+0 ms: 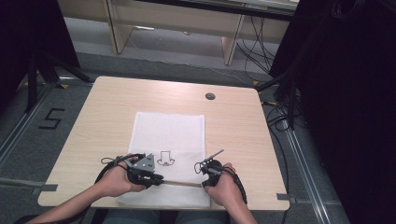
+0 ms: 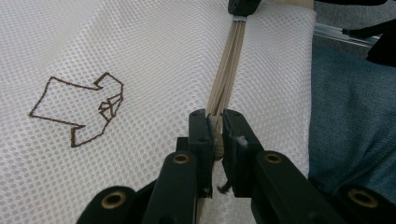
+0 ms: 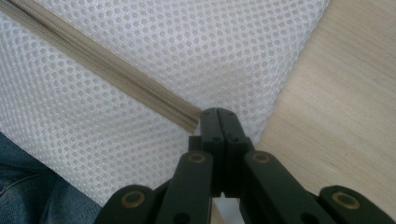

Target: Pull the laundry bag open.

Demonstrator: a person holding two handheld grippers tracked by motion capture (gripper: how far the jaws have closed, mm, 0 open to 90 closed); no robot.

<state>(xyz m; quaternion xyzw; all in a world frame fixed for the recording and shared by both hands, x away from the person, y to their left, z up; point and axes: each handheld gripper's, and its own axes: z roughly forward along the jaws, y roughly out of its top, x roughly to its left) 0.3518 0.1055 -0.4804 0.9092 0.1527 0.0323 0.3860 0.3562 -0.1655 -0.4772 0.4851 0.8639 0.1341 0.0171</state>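
A: Zipper [image 2: 227,70], one, beige, running across the near end of a single white mesh bag [image 1: 168,135] that lies flat in the middle of the table [image 1: 233,121], its near edge hanging just over the table's front.

B: And who has hold of it?

A: Both. The left gripper [image 2: 215,128] has its jaws clamped on the zipper's end, with the beige tape pinched between the pads. The right gripper [image 3: 219,119] has its jaws pressed flat together right at the zipper's other end, near the bag's corner; whether fabric sits between them I cannot tell.

B: What does each camera add?

A: The left gripper view shows a brown outline drawing [image 2: 77,109] stitched or printed on the mesh, and the far gripper's tip at the zipper's other end. The right gripper view shows the zipper teeth [image 3: 102,65] closed along their visible length, plus the bare wood beside the bag. The high view shows two hands, one on each gripper, at the table's front edge.

B: Anything else around?

A: One round cable hole [image 1: 210,96] in the tabletop, well apart from the bag. A "5" mark [image 1: 50,118] on the floor to the left. Blue denim shows beneath both gripper views. Nothing lies on the bag.
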